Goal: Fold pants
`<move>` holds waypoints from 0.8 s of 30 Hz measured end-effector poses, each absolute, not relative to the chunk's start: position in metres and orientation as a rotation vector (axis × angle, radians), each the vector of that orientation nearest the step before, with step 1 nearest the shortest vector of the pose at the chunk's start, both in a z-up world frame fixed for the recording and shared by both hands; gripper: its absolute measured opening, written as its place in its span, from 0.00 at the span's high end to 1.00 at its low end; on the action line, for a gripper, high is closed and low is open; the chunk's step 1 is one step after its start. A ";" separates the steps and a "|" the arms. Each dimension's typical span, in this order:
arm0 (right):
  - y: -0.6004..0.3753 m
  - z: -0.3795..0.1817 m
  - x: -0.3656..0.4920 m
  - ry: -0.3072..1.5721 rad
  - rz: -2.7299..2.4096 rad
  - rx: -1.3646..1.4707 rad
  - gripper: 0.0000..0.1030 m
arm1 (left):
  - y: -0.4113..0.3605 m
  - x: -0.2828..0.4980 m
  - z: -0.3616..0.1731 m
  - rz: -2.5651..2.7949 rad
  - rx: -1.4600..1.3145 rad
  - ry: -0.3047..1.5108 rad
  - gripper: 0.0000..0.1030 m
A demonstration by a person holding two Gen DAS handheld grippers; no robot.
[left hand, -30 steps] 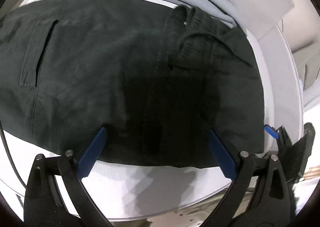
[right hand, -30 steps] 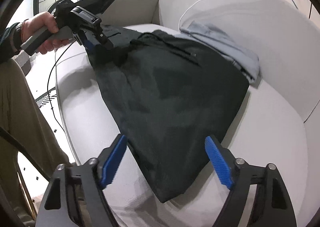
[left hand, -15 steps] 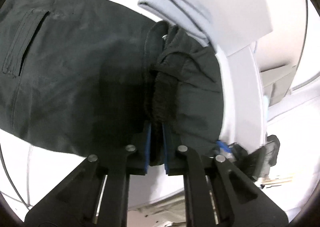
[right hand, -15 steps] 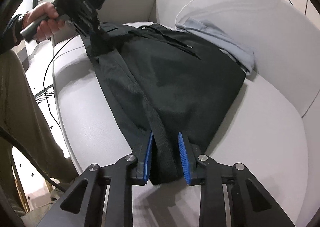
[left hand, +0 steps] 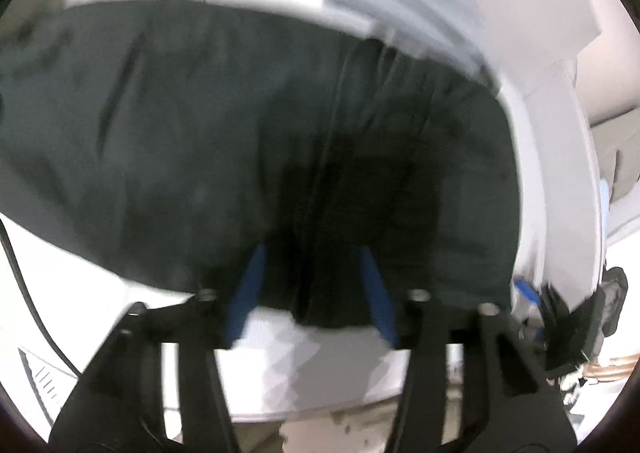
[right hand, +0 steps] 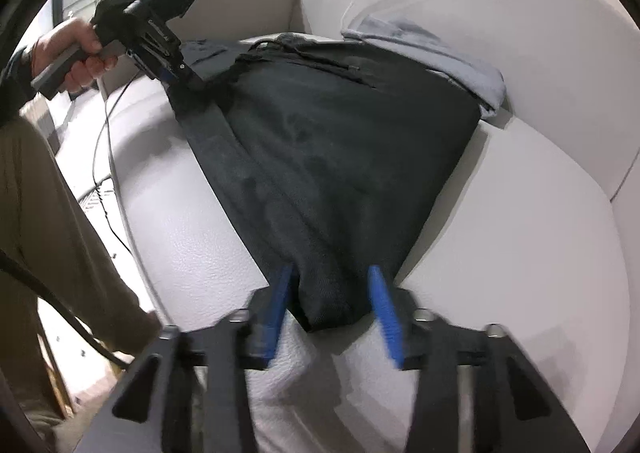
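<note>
Pants [right hand: 340, 157], dark and already doubled into a broad wedge, are spread on a pale sofa cushion [right hand: 520, 233] beside a folded grey garment [right hand: 432, 49]. The left claw [left hand: 312, 285] is seen half parted around the waistband edge, its jaws having just been opening, the pads apparently clear of the cloth. The right claw [right hand: 332, 313] likewise straddles the narrow hem end, just loosened, nothing clamped. A re-grip appears to be in hand; next, both edges likely need pinching firmly and lifting together for the following fold.
</note>
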State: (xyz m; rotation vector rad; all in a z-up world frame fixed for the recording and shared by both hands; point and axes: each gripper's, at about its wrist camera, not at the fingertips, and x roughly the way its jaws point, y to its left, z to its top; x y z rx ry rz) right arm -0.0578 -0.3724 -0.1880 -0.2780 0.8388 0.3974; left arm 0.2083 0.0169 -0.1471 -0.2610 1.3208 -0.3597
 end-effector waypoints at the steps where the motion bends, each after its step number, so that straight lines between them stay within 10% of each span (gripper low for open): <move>1: -0.375 -0.180 -0.060 0.814 0.414 -0.242 0.50 | 0.014 0.213 -0.133 -0.360 -0.254 1.270 0.38; 5: -0.391 -0.130 -0.050 0.661 0.410 -0.102 0.13 | -0.008 0.246 -0.102 -0.401 -0.221 1.161 0.22; 19: -0.416 -0.134 0.162 0.767 0.200 0.213 0.14 | -0.037 0.335 -0.168 -0.549 -0.356 1.282 0.22; 24: -0.439 -0.177 0.191 0.922 0.150 0.336 0.27 | -0.027 0.351 -0.184 -0.618 -0.525 1.281 0.37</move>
